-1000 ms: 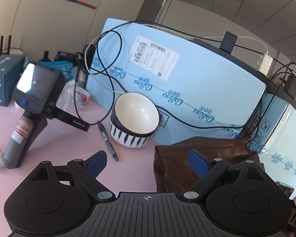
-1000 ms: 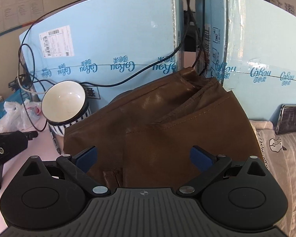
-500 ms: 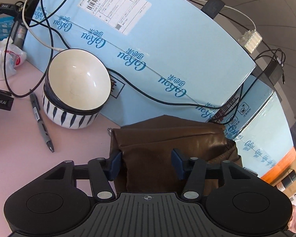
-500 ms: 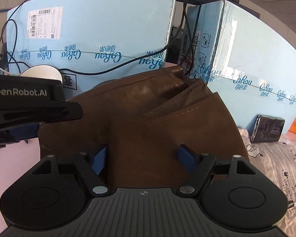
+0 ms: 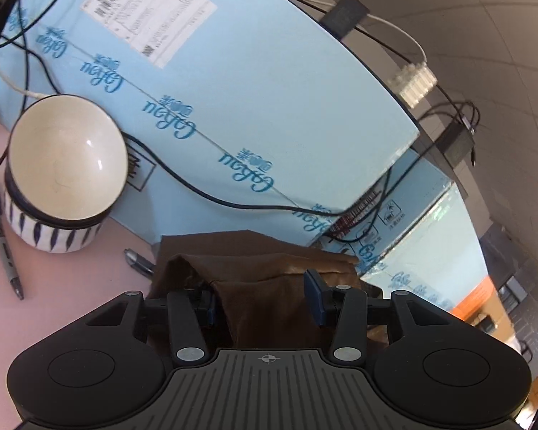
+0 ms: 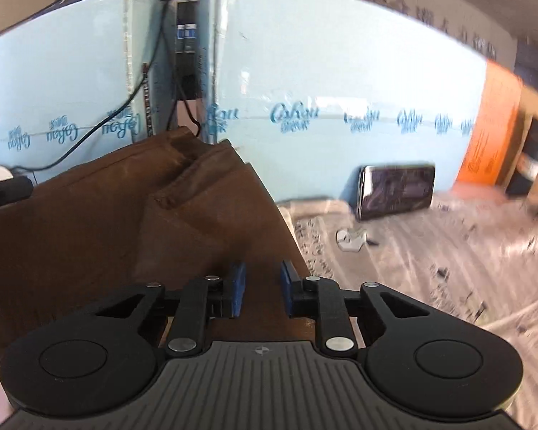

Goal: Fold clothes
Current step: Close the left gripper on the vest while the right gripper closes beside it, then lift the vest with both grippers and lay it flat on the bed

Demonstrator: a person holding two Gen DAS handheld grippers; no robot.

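A folded brown leather-like garment point(image 5: 265, 268) lies on the pink table against the blue boxes. It also shows in the right wrist view point(image 6: 125, 215). My left gripper point(image 5: 263, 304) is closing around a raised fold at the garment's left end, with its jaws still well apart. My right gripper point(image 6: 260, 290) sits over the garment's right edge. Its jaws are nearly together with brown fabric between them.
A striped bowl point(image 5: 61, 175) and a pen point(image 5: 3, 247) sit left of the garment. Large blue boxes point(image 5: 233, 100) with black cables stand just behind. A phone point(image 6: 396, 190) leans on a box at the right, above patterned cloth point(image 6: 412, 258).
Both grippers moved forward onto the garment and narrowed their jaws. The right gripper shifted to the garment's right edge and closed almost fully. The left end of the fabric has bunched up.
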